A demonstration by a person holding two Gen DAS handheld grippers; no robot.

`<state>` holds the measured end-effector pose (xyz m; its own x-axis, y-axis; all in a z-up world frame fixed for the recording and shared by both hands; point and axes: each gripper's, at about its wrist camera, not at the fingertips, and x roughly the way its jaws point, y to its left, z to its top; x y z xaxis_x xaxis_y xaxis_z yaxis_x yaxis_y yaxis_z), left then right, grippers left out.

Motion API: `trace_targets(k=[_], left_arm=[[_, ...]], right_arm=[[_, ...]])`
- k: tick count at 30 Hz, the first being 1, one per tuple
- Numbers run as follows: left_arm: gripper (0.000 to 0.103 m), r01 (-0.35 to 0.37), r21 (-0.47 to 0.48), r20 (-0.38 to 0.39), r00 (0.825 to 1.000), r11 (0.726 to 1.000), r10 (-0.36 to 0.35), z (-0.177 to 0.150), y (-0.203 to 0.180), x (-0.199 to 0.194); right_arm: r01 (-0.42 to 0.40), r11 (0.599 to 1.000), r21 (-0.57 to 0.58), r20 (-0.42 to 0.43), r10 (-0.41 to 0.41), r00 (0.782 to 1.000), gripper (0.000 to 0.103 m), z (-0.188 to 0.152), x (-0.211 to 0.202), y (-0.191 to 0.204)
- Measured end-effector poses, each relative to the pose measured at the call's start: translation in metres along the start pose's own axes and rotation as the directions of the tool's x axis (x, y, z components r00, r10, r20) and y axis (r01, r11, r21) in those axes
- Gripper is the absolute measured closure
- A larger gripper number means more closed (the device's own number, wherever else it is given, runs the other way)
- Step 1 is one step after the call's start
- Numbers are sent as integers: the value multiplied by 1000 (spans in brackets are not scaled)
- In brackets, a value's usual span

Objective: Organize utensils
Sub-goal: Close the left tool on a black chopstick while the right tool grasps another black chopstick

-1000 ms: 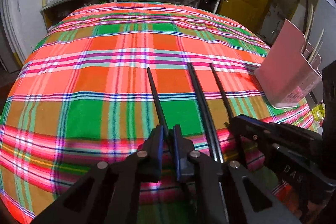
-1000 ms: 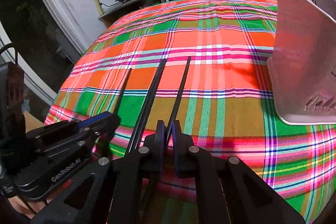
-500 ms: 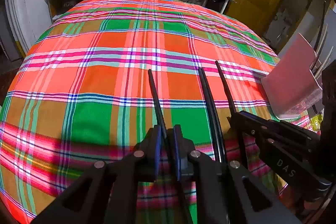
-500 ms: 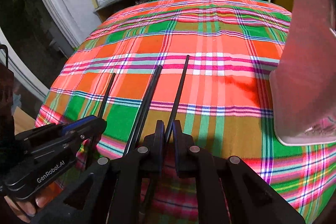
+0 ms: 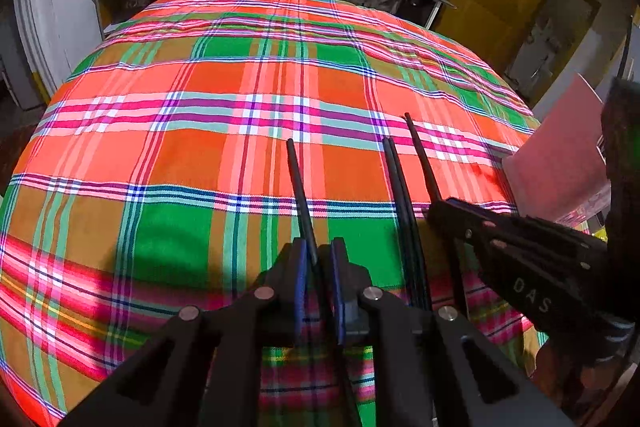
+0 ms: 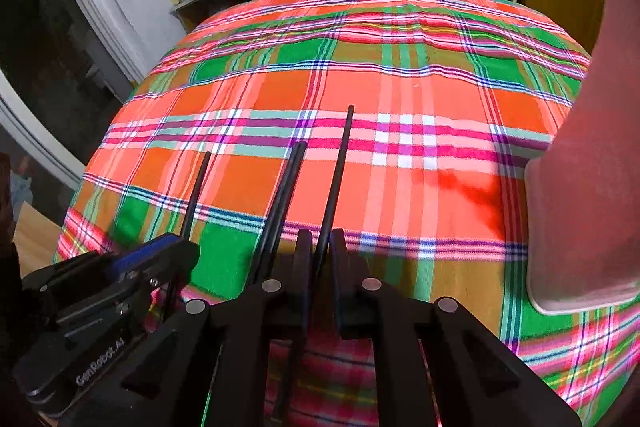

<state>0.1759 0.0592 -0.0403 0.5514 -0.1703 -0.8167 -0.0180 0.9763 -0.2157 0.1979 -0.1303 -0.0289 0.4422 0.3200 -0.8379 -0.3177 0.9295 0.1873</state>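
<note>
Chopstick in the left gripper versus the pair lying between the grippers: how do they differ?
The single chopstick is clamped between the left gripper fingers and raised off the cloth; the chopstick pair is gripped by neither gripper. The single chopstick stands alone; the chopstick pair lies side by side, touching. All are thin, black and point the same way across the plaid tablecloth.

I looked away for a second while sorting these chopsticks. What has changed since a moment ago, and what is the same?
Only the view shifted: the pink utensil holder slid a bit toward the right edge in both cameras. Nothing was picked up or released. The left claw stays shut on one black chopstick, the right claw on another, and the loose pair lies between them on the plaid cloth.
</note>
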Motion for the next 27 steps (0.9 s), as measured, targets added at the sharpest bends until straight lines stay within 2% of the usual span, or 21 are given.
trace_targets(k=[5, 7, 12, 16, 27], left_arm=[[90, -6, 4, 2, 1000, 1000, 6, 1, 0, 1], [94, -10, 9, 2, 1000, 1000, 10, 2, 0, 1], [95, -23, 26, 0, 1000, 999, 23, 2, -1, 1], [97, 1, 22, -11, 1000, 1000, 0, 3, 0, -1], [97, 52, 21, 69, 996, 998, -53, 13, -6, -47]], right_arm=[[1, 1000, 3, -10, -1, 1000, 94, 10, 5, 0], [-5, 1000, 3, -5, 5, 1000, 95, 10, 6, -2], [-21, 1000, 17, -6, 21, 1000, 98, 7, 5, -4], [-57, 998, 30, -1, 57, 998, 98, -2, -2, -7], [-131, 991, 20, 107, 128, 986, 98, -9, -50, -9]])
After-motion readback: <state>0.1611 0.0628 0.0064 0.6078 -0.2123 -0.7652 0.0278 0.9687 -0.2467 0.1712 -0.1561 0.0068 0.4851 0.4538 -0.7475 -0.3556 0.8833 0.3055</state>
